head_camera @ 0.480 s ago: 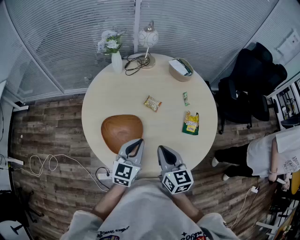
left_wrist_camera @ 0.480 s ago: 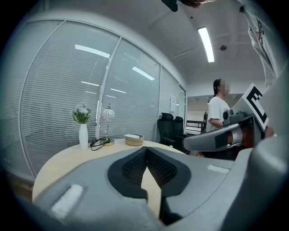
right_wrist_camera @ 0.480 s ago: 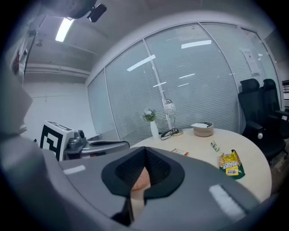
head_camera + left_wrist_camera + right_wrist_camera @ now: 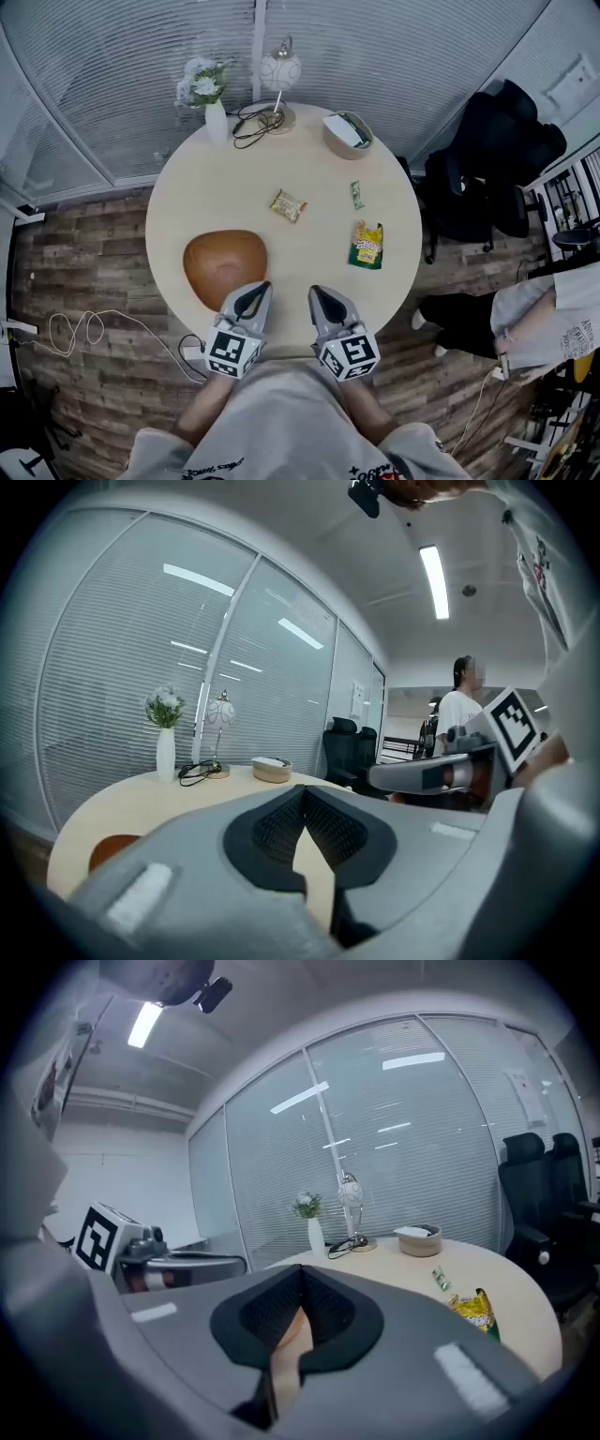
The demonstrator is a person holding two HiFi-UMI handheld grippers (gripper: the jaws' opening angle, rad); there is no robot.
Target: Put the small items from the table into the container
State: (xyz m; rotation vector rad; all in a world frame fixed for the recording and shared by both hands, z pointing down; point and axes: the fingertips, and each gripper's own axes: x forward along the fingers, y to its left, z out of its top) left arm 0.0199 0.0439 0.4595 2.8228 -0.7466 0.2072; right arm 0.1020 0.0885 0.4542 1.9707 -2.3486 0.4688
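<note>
Three small items lie on the round table (image 4: 187, 202): a tan snack packet (image 4: 288, 205), a small green sachet (image 4: 356, 194) and a yellow-green bag (image 4: 367, 244). The round container (image 4: 346, 134) stands at the far right rim with something white in it. My left gripper (image 4: 255, 292) and right gripper (image 4: 316, 295) hover side by side over the near edge, both shut and empty. The right gripper view shows the sachet (image 4: 439, 1280), the bag (image 4: 472, 1309) and the container (image 4: 419, 1239) ahead to the right. The left gripper (image 4: 305, 794) looks toward the container (image 4: 272, 770).
A brown oval mat (image 4: 224, 265) lies just ahead of my left gripper. A white vase with flowers (image 4: 216, 117), a globe lamp (image 4: 279, 75) and a black cable (image 4: 253, 122) stand at the far edge. Black chairs (image 4: 487, 178) and a person (image 4: 534, 328) are to the right.
The whole scene has slid slightly left in the head view. Both grippers stay shut, side by side at the near edge. The person at the right has shifted.
</note>
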